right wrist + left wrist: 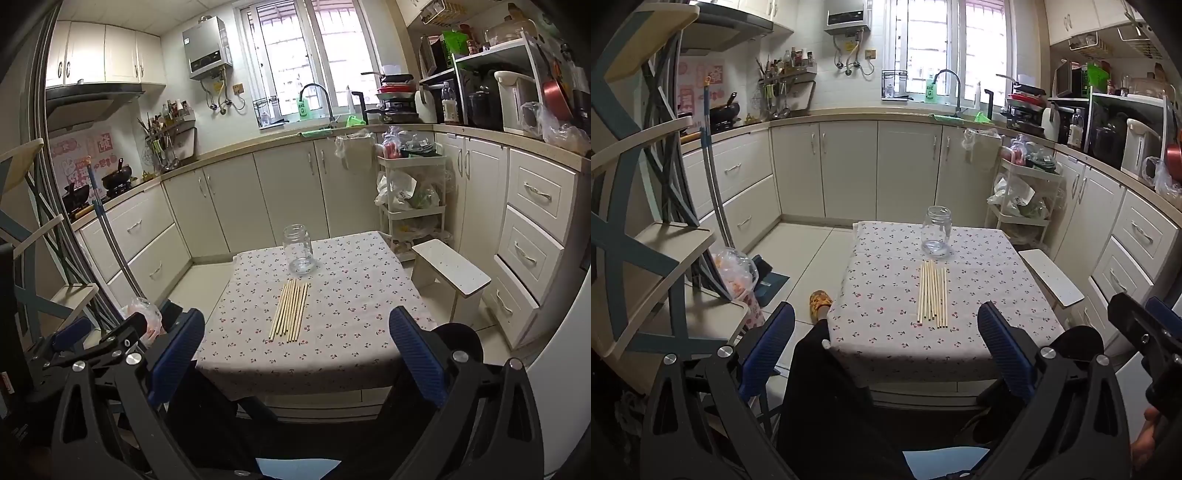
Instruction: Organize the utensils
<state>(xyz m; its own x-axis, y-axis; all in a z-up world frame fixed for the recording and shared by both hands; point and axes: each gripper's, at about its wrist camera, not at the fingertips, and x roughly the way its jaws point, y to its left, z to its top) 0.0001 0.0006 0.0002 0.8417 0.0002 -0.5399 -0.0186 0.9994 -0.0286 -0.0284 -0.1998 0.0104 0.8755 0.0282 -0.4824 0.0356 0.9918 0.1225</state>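
Observation:
Several pale wooden chopsticks (933, 293) (290, 310) lie side by side on a small table with a cherry-print cloth (886, 332) (351, 317). An empty clear glass jar (937, 236) (298, 254) stands upright just beyond their far ends. My left gripper (886, 332) hovers open before the table's near edge, its blue pads far apart with nothing between them. My right gripper (295, 332) is likewise open and empty, short of the table. Each gripper shows at the edge of the other's view: the right gripper (1145, 332) and the left gripper (96, 339).
A white low stool (1051, 277) (450, 273) stands right of the table, with a white cart (412, 192) of bags behind it. Folding shelves (646, 229) and a mop handle (713, 177) are at the left. Cabinets line the walls. A person's dark-clad leg and yellow slipper (819, 301) are beside the table.

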